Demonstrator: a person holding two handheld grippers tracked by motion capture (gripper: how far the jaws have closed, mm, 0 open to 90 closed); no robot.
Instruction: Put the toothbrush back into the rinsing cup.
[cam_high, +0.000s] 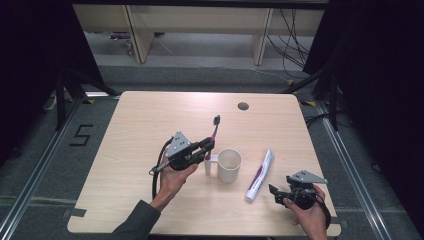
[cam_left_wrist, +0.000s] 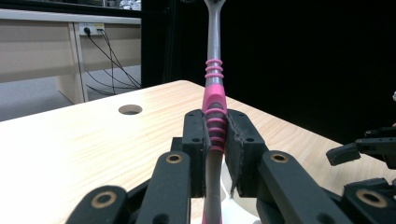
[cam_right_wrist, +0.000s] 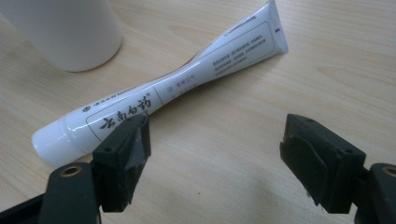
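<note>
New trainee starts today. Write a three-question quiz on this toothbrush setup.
1. True or false: the left tool is shut on the pink and grey plastic toothbrush.
2. The white plastic toothpaste tube lies: A) inside the cup, B) flat on the light wooden table, C) in the right tool.
3. Which thing stands between toothbrush and tube in the high view?

Key: 1 true. 2 B. 3 the white plastic cup.

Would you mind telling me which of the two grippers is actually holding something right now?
The left gripper: it is shut on the pink toothbrush beside the white cup. The right gripper stands open by the toothpaste tube, holding nothing.
</note>
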